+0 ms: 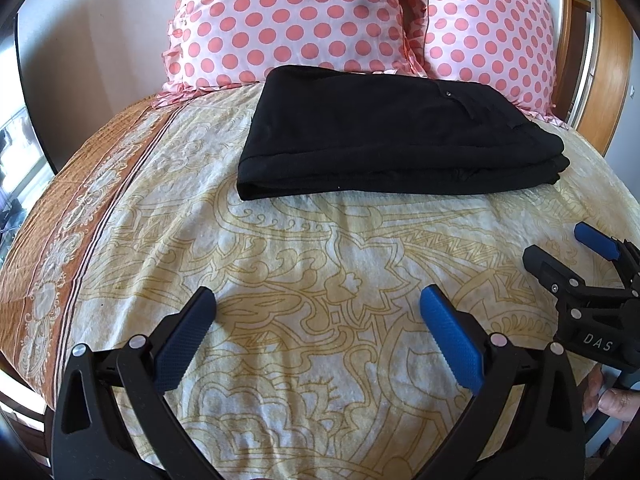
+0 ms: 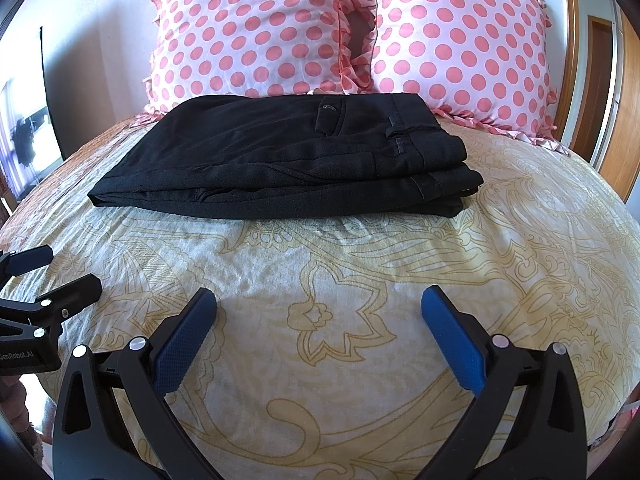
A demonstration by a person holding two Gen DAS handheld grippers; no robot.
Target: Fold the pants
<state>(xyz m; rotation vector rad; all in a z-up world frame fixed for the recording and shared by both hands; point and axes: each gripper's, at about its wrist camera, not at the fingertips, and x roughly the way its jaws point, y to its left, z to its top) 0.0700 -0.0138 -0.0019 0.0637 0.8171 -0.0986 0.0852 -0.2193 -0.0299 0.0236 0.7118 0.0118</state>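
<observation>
Pants (image 2: 280, 160) sit folded in a flat stack at my twelve o'clock, against the pillows (image 2: 256, 28). Left gripper (image 1: 318, 312) and right gripper (image 2: 319, 312) both gape empty. I'd call folding finished.

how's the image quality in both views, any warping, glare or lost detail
Left wrist view: fisheye bulges the bed, corners go dark, and the pants show little detail. Right wrist view: same warping, blown-out window at left, but the pants' pocket and waistband read clearly.
</observation>
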